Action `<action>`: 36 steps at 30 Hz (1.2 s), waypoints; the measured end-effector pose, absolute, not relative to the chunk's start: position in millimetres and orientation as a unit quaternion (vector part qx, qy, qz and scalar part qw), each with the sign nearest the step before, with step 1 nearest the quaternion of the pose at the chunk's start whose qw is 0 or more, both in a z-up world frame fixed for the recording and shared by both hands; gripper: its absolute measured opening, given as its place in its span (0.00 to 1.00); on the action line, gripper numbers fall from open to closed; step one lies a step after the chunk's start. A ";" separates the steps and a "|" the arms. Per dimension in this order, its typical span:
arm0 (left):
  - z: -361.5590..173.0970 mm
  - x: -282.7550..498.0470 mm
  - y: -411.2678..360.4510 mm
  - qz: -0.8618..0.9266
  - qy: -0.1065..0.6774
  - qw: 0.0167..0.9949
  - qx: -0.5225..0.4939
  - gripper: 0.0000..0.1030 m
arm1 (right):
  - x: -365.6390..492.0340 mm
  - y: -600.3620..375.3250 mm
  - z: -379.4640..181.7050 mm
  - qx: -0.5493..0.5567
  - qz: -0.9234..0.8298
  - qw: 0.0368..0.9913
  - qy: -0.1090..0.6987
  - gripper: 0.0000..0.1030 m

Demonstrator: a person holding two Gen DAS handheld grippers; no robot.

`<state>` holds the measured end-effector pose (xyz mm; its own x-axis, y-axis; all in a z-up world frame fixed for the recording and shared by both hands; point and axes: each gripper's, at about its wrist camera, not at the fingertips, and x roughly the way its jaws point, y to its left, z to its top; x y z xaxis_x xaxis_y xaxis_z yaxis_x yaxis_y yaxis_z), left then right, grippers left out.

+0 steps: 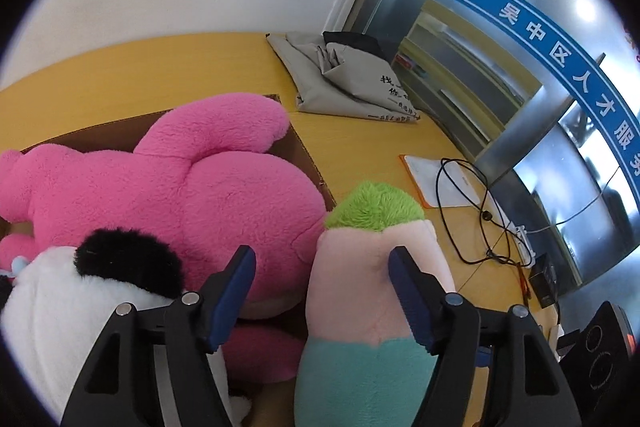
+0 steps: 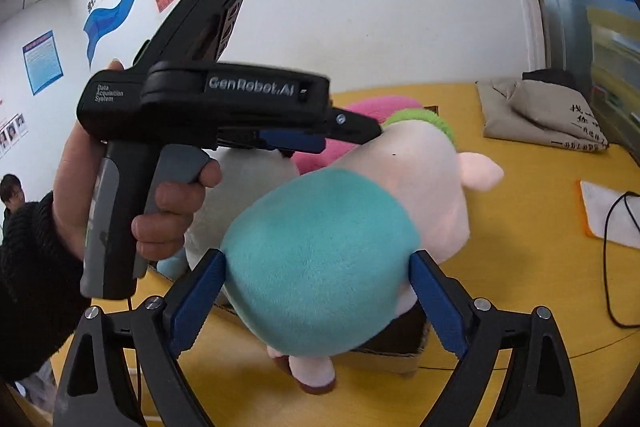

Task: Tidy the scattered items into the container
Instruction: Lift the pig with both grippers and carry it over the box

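Right wrist view, right gripper (image 2: 316, 297) clamping teal-bottomed plush (image 2: 320, 267), left gripper (image 2: 352, 131) alongside.

A yellow table (image 1: 360, 143) carries a cardboard box (image 1: 308, 159), folded grey bag (image 1: 344, 79), orange-edged paper (image 1: 436, 183) and black cable (image 1: 472, 211).

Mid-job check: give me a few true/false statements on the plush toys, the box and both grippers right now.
1. The right gripper straddles the teal end of the pink-and-teal plush. True.
2. The pink plush lies on the bare table, apart from the box. False: it lies in the box.
3. The left gripper is shut tight. False: its jaws stand open.
4. A grey bag lies on the table behind the box. True.
5. The pink-and-teal plush has blue hair. False: green.
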<state>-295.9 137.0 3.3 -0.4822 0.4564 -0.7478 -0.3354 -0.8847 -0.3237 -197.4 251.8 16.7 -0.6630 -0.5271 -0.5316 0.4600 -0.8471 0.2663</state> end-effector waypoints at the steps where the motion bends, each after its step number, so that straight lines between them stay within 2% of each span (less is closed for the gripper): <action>1: 2.5 -295.6 136.0 0.858 -0.069 0.231 -0.454 0.67 | -197.5 249.2 15.5 0.305 -0.911 0.271 -0.054 0.90; 4: 3.0 -292.9 133.4 0.856 -0.069 0.241 -0.452 0.66 | -195.6 248.7 11.8 0.303 -0.909 0.278 -0.069 0.85; 7: 10.4 -290.7 128.8 0.850 -0.075 0.254 -0.455 0.66 | -191.0 253.6 13.1 0.306 -0.905 0.284 -0.076 0.85; 12: 5.0 -294.2 140.1 0.848 -0.052 0.239 -0.470 0.74 | -209.8 260.6 12.6 0.324 -0.900 0.276 -0.092 1.00; 17: 0.1 -297.2 145.2 0.845 -0.065 0.235 -0.476 0.74 | -229.6 259.2 8.9 0.336 -0.890 0.286 -0.111 1.00; 21: -0.7 -292.9 143.9 0.834 -0.078 0.266 -0.477 0.61 | -220.0 258.9 6.8 0.328 -0.892 0.290 -0.113 0.93; 23: 0.5 -290.2 140.6 0.832 -0.087 0.272 -0.475 0.61 | -213.2 261.4 6.5 0.318 -0.894 0.292 -0.118 0.88; 26: 6.2 -282.3 136.2 0.835 -0.086 0.280 -0.465 0.61 | -205.1 259.3 9.1 0.306 -0.898 0.296 -0.113 0.86; 28: 11.1 -279.2 132.8 0.831 -0.086 0.293 -0.465 0.65 | -200.0 257.8 10.0 0.301 -0.899 0.299 -0.107 0.86; 30: 14.4 -278.1 131.2 0.822 -0.085 0.309 -0.471 0.77 | -194.2 258.2 10.2 0.295 -0.900 0.304 -0.101 0.86; 36: 3.4 -277.0 146.6 0.772 -0.106 0.373 -0.504 0.77 | -178.1 264.8 6.6 0.278 -0.896 0.330 -0.100 0.86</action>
<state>-277.0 146.6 3.4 -0.2141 0.6832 -0.6981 -0.4692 -0.6988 -0.5400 -178.1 264.8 6.6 -0.6272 -0.6482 -0.4318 0.5369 -0.7615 0.3632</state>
